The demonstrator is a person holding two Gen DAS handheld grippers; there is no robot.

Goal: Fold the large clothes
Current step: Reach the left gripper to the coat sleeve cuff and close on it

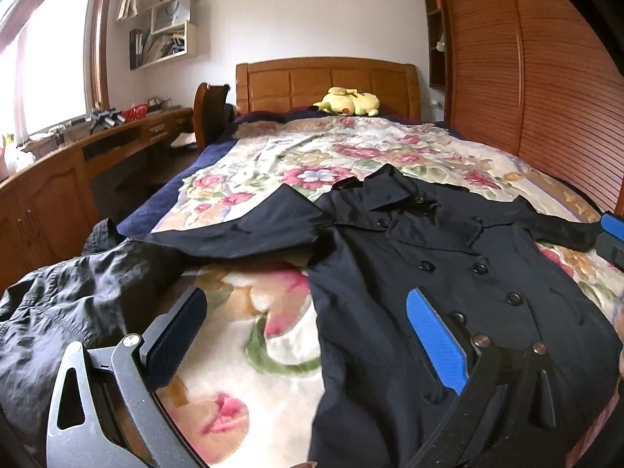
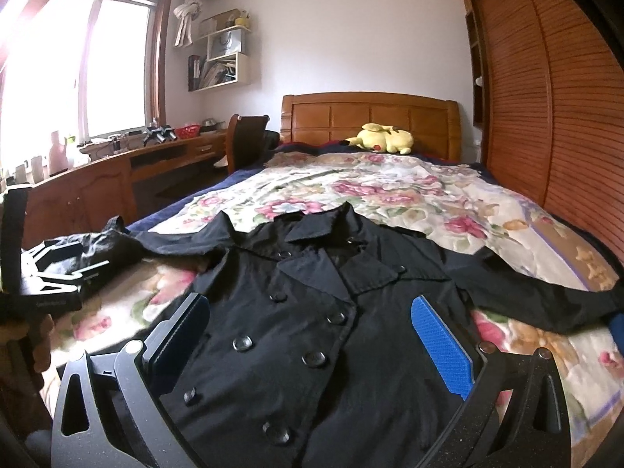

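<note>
A black double-breasted coat (image 1: 429,257) lies front up on the floral blanket (image 1: 273,312), collar toward the headboard and both sleeves spread out to the sides. My left gripper (image 1: 304,300) hovers open over the coat's left edge, with nothing between its fingers. My right gripper (image 2: 310,306) hangs open above the coat (image 2: 312,331), over the buttoned front, and holds nothing. The right gripper's blue pad (image 1: 613,225) shows by the end of the right sleeve. The left gripper's dark frame (image 2: 50,277) shows at the left, near the other sleeve.
A second dark, crumpled garment (image 1: 78,296) lies at the bed's near left corner. A yellow plush toy (image 1: 347,103) rests by the wooden headboard (image 1: 327,82). A slatted wardrobe (image 1: 526,78) runs along the right side; a desk (image 1: 117,136) and chair (image 1: 210,113) stand on the left.
</note>
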